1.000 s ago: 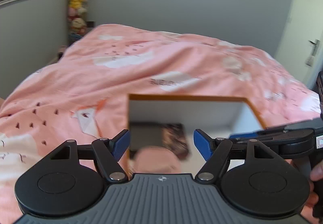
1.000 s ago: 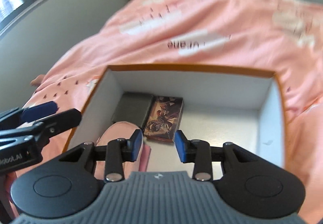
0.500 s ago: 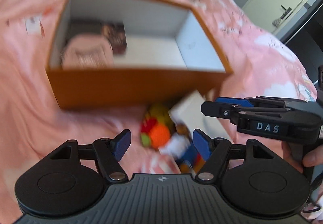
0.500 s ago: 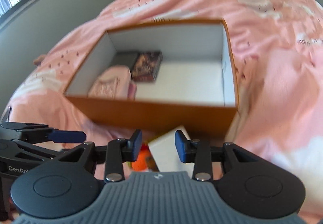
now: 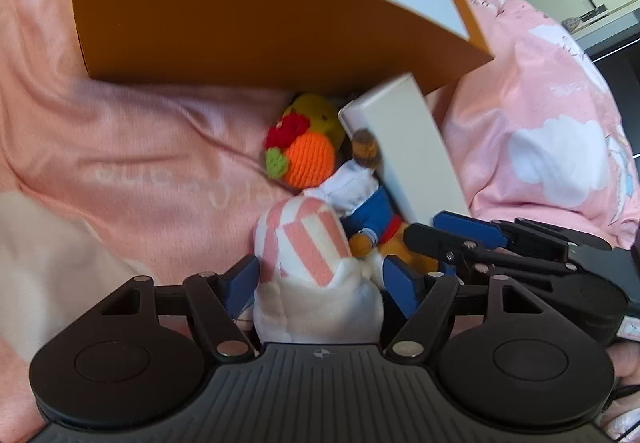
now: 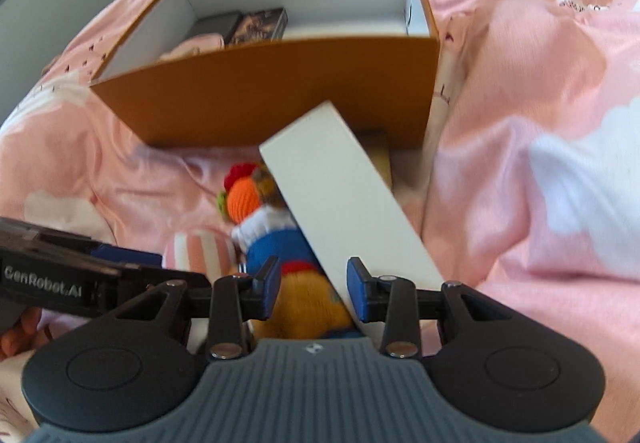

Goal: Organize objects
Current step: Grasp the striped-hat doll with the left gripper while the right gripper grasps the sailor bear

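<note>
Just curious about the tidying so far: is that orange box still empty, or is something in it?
Not empty. The lidless orange box holds a picture-covered card box, a dark case and something pink.

Orange box, pink-and-white striped plush.

Toys and a box on the bed
The toy pile lies before the open box, a flat carton leaning just right of it.

A: What is hidden here?
B: The white box covers part of the stuffed doll; its face cannot be seen. The orange box is cut off at the top edge in the left view.
A: And inside it?
B: The dark card box has a picture too blurred to read.
</note>
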Tool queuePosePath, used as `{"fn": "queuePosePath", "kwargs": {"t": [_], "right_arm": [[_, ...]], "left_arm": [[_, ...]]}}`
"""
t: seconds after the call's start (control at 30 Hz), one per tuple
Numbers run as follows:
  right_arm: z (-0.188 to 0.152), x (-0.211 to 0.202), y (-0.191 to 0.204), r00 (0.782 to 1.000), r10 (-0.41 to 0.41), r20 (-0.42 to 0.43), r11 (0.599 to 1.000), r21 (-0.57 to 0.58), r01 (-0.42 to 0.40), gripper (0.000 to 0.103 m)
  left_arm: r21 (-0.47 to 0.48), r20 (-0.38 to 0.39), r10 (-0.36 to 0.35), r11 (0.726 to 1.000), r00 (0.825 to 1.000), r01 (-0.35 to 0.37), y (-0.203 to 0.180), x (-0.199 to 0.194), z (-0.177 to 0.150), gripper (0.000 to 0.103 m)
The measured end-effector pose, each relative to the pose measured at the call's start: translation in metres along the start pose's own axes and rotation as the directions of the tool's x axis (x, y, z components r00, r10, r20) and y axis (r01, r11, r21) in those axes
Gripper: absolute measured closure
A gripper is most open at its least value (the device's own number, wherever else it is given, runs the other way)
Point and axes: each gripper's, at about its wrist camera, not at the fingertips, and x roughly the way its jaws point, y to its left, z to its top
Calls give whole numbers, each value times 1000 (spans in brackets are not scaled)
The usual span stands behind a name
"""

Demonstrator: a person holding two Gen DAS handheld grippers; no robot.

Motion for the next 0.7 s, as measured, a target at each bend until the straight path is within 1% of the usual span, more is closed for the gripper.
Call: {"fn": "queuePosePath", "kwargs": {"t": [0.07, 0.17, 0.27, 0.33, 0.4, 0.47, 0.5, 0.6, 0.7], "right_arm": [[-4, 1, 0, 1000, 1, -9, 1000, -3, -1, 63], [-6, 0, 0, 1000, 1, -10, 1000, -17, -2, 60], [-7, -1, 2, 1000, 1, -15, 999, -51, -2, 60], [-8, -2, 3, 1000, 6, -16, 998, -67, -7, 60], [-8, -1, 5, 1000, 15, -22, 996, -88, -16, 59], [-7, -2, 8, 999, 17, -28, 992, -122, -20, 59], [-7, -2, 10, 999, 16, -32, 989, -145, -21, 58], [-6, -3, 17, 999, 6, -49, 975, -222, -17, 51], [-7, 1, 28, 997, -6, -76, 949, -314, -18, 51]], "left_arm": [[-6, -24, 16, 1000, 1000, -16, 1, 6, -1, 19], [-12, -47, 13, 1000, 999, -14, 2, 15, -3, 18], [-50, -66, -15, 999, 998, 11, 10, 21, -2, 17], [-62, -71, -30, 998, 997, 25, 13, 24, -3, 20], [-56, -60, -31, 998, 998, 27, 13, 23, -3, 27], [-45, -41, -24, 999, 999, 22, 12, 18, -4, 29], [-40, -30, -23, 999, 999, 22, 12, 14, -5, 29], [-11, 12, -10, 1000, 1000, 10, 12, -1, -3, 30], [37, 48, 21, 999, 999, -23, 10, -15, -1, 30]]}}
